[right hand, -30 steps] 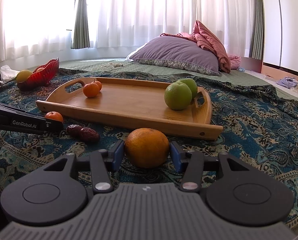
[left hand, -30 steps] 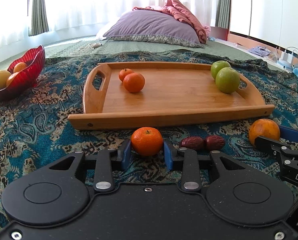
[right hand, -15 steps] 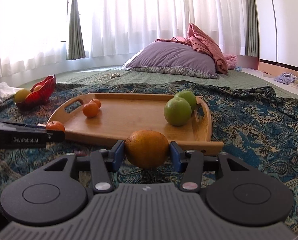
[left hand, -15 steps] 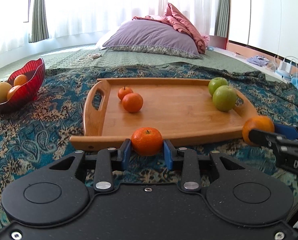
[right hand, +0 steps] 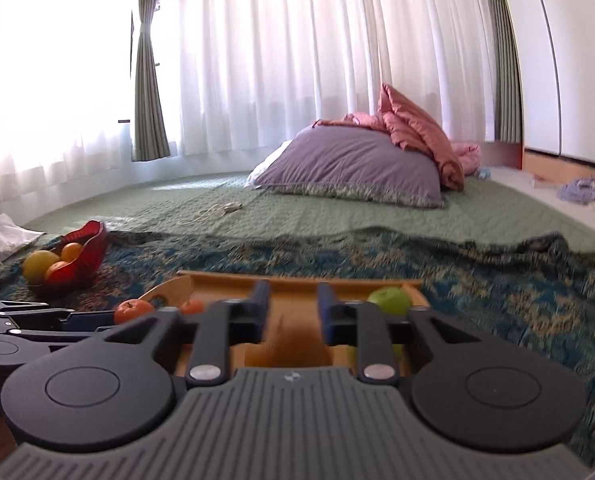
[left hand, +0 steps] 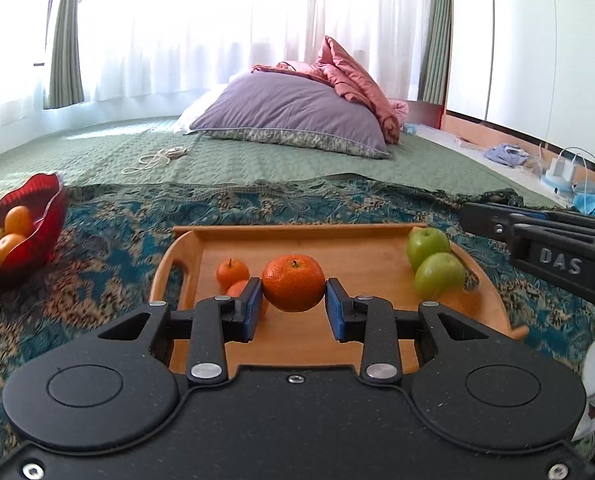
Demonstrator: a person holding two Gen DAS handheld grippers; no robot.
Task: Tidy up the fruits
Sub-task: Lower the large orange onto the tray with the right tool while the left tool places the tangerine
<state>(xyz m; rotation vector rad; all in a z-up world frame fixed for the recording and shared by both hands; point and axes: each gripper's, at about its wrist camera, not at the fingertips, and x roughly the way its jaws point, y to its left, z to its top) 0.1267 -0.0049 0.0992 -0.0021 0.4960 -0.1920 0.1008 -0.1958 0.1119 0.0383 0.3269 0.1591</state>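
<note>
My left gripper (left hand: 293, 306) is shut on a small orange mandarin (left hand: 293, 288) and holds it above the wooden tray (left hand: 361, 240). Two mandarins (left hand: 232, 273) lie at the tray's left and two green apples (left hand: 439, 276) at its right. My right gripper (right hand: 289, 310) stands over the tray (right hand: 297, 284) with its jaws apart and nothing between the pads; a blurred orange (right hand: 293, 346) shows below them, slipping down out of the grip. The left gripper and its mandarin (right hand: 131, 310) show at the left of the right wrist view.
A red bowl (left hand: 53, 208) with oranges and a yellow fruit sits at the left on the patterned blanket (left hand: 109, 248). A purple pillow (left hand: 293, 120) lies beyond on the green quilt. Cables and clothes are at the far right.
Both grippers rose and moved forward over the tray. The left still holds its mandarin. The orange has slipped out from between the right pads and shows blurred below them.
</note>
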